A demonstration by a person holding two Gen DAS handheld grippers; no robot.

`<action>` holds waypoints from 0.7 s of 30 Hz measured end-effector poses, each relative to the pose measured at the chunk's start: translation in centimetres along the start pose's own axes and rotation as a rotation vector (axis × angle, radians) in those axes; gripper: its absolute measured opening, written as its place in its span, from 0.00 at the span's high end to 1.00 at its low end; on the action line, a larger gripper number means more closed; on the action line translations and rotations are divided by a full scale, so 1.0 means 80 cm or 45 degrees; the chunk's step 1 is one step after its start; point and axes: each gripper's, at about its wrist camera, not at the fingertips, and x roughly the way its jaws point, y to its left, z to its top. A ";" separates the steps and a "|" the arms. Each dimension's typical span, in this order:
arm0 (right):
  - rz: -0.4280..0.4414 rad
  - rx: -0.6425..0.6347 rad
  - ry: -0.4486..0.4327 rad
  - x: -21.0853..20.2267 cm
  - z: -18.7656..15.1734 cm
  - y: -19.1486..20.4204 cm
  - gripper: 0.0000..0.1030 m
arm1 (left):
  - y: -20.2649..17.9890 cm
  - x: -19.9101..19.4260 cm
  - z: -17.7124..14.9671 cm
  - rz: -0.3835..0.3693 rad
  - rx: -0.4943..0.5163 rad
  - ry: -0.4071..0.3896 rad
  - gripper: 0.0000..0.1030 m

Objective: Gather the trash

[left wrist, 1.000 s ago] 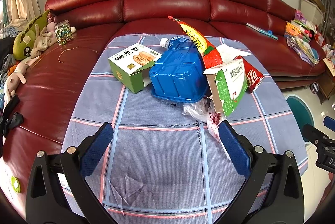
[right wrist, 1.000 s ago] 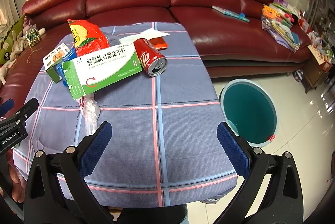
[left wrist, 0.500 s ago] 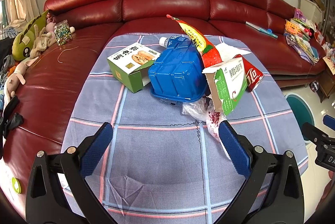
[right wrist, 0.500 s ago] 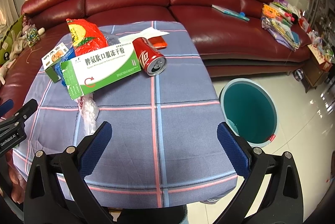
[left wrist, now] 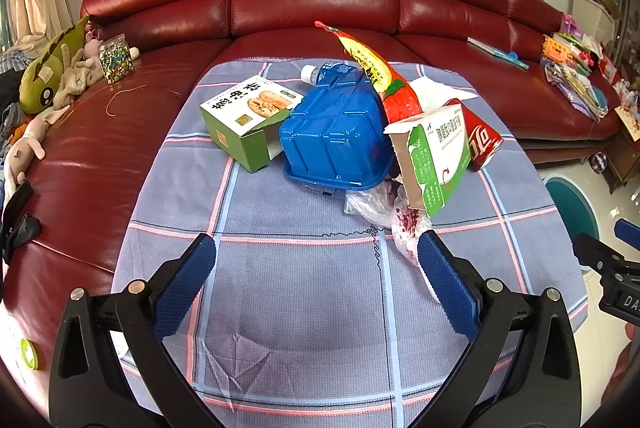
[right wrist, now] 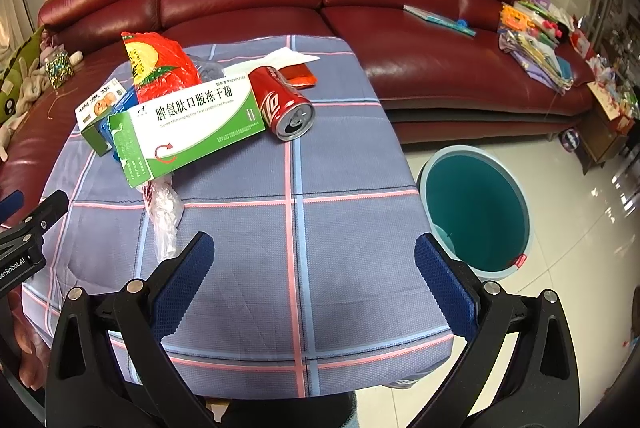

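Both grippers, left gripper (left wrist: pixel 316 270) and right gripper (right wrist: pixel 314 268), gape wide and empty; steer your right around the soda can (right wrist: pixel 282 103), probably empty, squeezing gently, toward the teal bin (right wrist: pixel 476 207).

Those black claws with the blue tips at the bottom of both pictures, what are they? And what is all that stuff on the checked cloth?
They are two grabbing tools, and a person holds one in each hand. Each carries a small camera looking forward between its two fingers, so you get one picture from the left gripper and one from the right gripper. Both are open and hold nothing.

On the checked tablecloth lies a pile of trash: a red can on its side, a green and white box, a blue plastic tray turned upside down, a red and yellow snack bag, another small box and a crumpled clear plastic bag. The teal bin stands on the floor beside the table.
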 end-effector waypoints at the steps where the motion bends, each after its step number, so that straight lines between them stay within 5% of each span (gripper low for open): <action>1: 0.000 0.001 0.000 0.000 0.000 0.000 0.03 | 0.000 0.000 0.000 -0.001 -0.001 0.000 0.06; 21: -0.037 0.136 0.063 0.036 -0.008 -0.060 0.03 | -0.071 0.032 0.033 -0.179 0.227 0.006 0.10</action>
